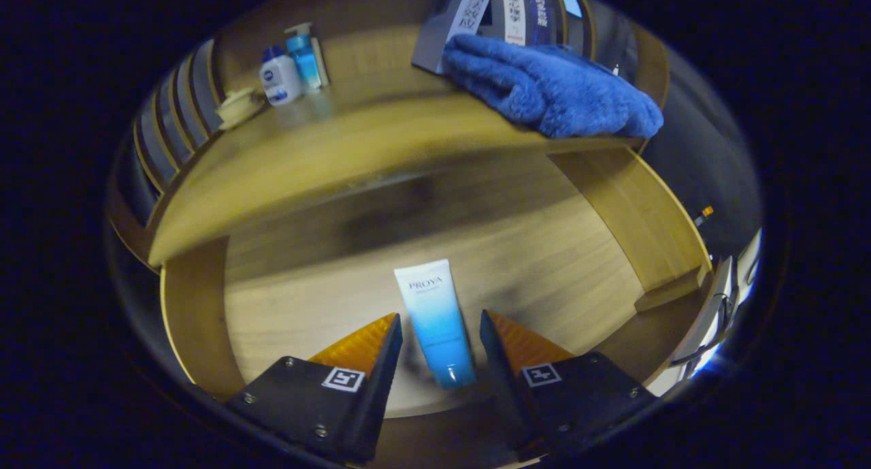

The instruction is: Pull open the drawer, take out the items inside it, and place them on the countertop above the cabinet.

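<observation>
My gripper (440, 325) hangs over the pulled-out drawer (326, 299) with its fingers spread, and the white-and-blue tube (435, 322) lies between them on the wooden drawer floor, a gap showing on either side. Beyond the fingers, the wooden countertop (306, 163) carries a blue towel (551, 88) in front of a grey box (469, 20). Two bottles (289, 67) and a small pale dish (238, 107) stand well apart from these, beside a slatted rail (170, 128).

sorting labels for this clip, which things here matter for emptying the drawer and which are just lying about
Job:
- open drawer
- tube lying in it, between the open tool fingers
- countertop

Lying about:
- blue towel
- two bottles
- small dish
- box behind the towel
</observation>
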A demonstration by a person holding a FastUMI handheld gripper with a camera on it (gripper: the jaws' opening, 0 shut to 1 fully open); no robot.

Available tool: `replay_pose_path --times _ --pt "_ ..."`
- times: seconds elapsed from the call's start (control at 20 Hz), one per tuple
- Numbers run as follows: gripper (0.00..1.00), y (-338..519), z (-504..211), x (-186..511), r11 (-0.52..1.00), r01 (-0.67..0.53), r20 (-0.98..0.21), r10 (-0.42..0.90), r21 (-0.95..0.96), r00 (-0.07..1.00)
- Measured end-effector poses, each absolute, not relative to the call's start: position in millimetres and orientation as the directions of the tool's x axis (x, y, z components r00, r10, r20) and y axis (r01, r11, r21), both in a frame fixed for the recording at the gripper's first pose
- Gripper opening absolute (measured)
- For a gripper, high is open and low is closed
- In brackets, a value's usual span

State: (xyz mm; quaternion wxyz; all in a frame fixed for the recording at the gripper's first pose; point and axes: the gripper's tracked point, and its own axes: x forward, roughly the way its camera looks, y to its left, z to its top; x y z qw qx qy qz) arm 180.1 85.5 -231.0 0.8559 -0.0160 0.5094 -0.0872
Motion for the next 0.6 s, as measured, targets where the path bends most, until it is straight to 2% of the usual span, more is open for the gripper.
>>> replay_pose_path --times 0.15,0.3,0.5,0.6 --pt "0.51 85 -242 174 0.985 0.079 -0.902 -0.172 -0.153 0.395" --pt "0.51 85 -244 170 0.985 0.092 -0.915 -0.172 -0.148 0.366" --pt "0.51 88 -246 175 0.987 0.117 -0.915 -0.145 -0.109 0.378" --pt "0.44 84 -243 177 0.987 0.121 -0.896 -0.146 -0.104 0.418"
